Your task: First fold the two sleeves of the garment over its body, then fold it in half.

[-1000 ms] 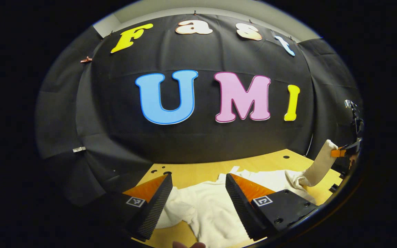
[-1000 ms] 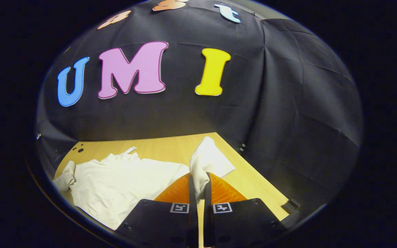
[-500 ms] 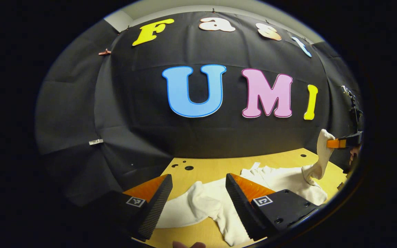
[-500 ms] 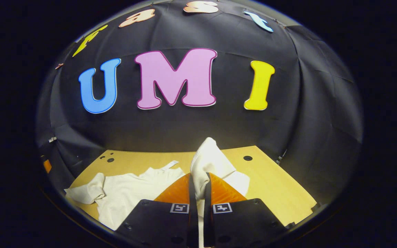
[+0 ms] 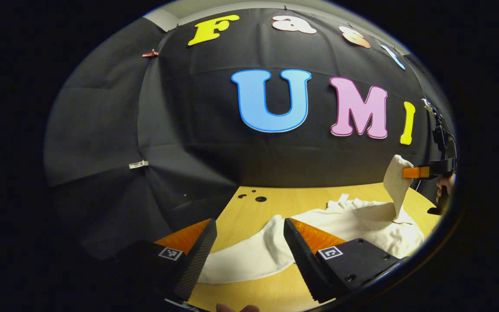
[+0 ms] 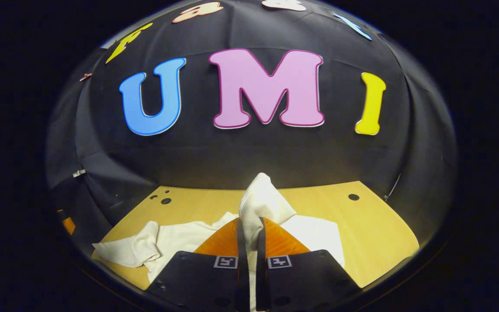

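Right gripper view, bottom centre: the right hand-held gripper pinches a sleeve of the white garment lying on the counter. Left hand-held gripper gapes wide, holding nothing.

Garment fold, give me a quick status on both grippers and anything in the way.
Right gripper shut on the sleeve, lifted above the white garment. Left gripper open, low over the other sleeve. Wooden table: nothing blocking the fold.
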The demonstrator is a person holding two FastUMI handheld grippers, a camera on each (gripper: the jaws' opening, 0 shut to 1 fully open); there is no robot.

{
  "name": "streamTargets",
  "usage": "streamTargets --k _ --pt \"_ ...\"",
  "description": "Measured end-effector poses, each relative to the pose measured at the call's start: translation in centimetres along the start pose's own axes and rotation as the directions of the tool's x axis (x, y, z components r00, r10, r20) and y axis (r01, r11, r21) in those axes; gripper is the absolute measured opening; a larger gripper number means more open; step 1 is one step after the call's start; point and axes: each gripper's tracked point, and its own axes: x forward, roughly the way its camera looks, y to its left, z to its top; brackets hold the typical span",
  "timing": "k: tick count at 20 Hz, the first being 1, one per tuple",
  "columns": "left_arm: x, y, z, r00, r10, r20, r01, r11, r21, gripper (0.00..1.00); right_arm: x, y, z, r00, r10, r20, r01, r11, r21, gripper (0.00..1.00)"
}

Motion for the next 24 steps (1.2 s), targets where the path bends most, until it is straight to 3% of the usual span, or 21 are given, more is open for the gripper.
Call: streamTargets --k 5,10,17,23,24 --pt "0.5 3.8 -4.7 0.994 0.077 -0.079 -0.078 0.997 -0.007 0.97 2.7 5.5 -5.0 0.988 0.094 -0.122 -0.098 0.995 -0.027 0.1" --pt "0.7 6.3 -9.7 0.977 0.126 -0.172 -0.131 0.991 -0.018 0.98 4.5 8.3 -10.2 0.964 0.124 -0.237 -0.141 0.989 -0.053 0.11" --pt "2.0 9.3 -14.3 0.947 0.196 -0.256 -0.205 0.979 -0.012 0.98 5.5 11.2 -16.2 0.908 0.158 -0.388 -0.189 0.981 -0.043 0.14" --pt "2.7 10.6 -18.3 0.911 0.225 -0.345 -0.256 0.965 -0.048 0.98 4.5 12.6 -18.9 0.861 0.208 -0.463 -0.223 0.974 0.023 0.29" --pt "2.8 10.8 -18.6 0.908 0.224 -0.355 -0.258 0.965 -0.051 0.98 4.3 13.0 -19.2 0.854 0.219 -0.471 -0.236 0.971 0.024 0.26"
